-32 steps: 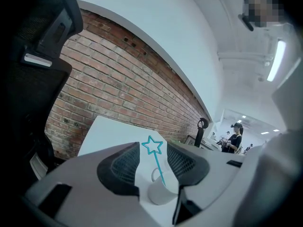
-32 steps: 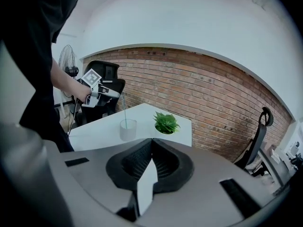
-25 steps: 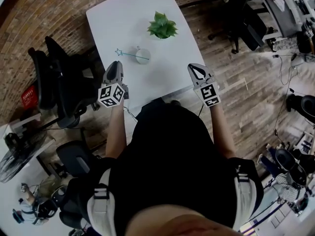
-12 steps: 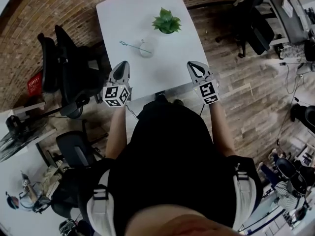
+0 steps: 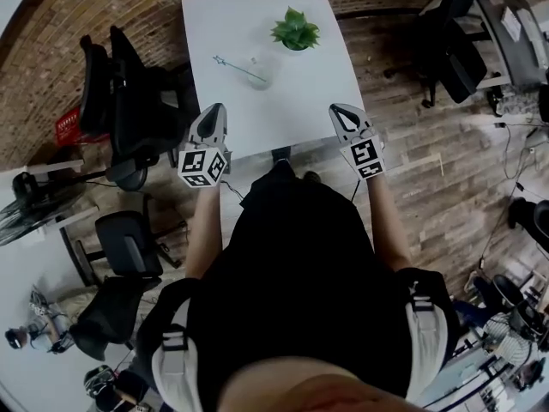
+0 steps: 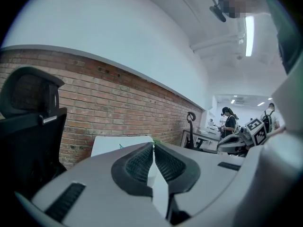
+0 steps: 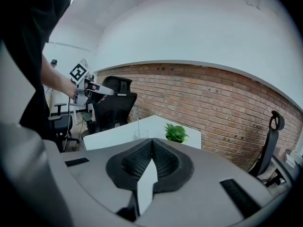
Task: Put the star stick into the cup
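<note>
A clear cup (image 5: 260, 69) stands on the white table (image 5: 283, 101), toward its far side. The thin star stick (image 5: 233, 67) sits in it and leans left, its star end out over the table. In the right gripper view the stick (image 7: 137, 119) rises from the cup (image 7: 141, 135). My left gripper (image 5: 215, 108) hovers at the table's near left edge, jaws shut and empty (image 6: 153, 144). My right gripper (image 5: 336, 108) hovers at the near right edge, also shut with nothing in it (image 7: 151, 139). Both are well short of the cup.
A small green potted plant (image 5: 295, 29) stands right of the cup, near the table's far edge. Black office chairs (image 5: 129, 93) crowd the table's left side. A brick wall (image 7: 222, 108) runs behind the table. People stand at desks far off (image 6: 229, 122).
The head view has shifted, so the table, cup and plant now sit higher and further right in it. Both grippers stay near the table's front edge.
</note>
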Motion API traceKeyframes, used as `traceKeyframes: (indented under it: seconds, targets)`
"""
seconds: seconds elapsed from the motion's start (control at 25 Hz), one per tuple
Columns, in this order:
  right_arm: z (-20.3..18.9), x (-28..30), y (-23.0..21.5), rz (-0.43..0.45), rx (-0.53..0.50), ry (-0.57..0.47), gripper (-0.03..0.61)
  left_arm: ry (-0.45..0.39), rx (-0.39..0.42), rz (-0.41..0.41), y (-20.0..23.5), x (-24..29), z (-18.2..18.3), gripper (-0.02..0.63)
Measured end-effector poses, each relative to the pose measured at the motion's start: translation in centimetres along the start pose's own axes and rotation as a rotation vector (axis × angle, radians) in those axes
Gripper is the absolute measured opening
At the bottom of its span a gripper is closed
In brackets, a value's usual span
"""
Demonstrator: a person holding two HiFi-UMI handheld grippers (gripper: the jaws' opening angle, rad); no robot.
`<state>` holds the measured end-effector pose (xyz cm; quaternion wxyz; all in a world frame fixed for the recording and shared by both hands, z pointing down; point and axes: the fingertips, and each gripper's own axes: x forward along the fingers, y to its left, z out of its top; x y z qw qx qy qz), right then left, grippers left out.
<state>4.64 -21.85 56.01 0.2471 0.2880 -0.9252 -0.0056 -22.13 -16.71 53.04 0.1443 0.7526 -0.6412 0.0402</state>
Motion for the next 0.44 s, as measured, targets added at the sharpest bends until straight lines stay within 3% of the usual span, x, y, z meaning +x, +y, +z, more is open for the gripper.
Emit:
traceKeyframes:
  seconds: [0.44]
  targets:
    - [-1.4,-3.5,0.6,0.038,-0.016,-0.016,-0.002,0.039,0.136,0.001,-5.9,-3.8,-1.3,0.031]
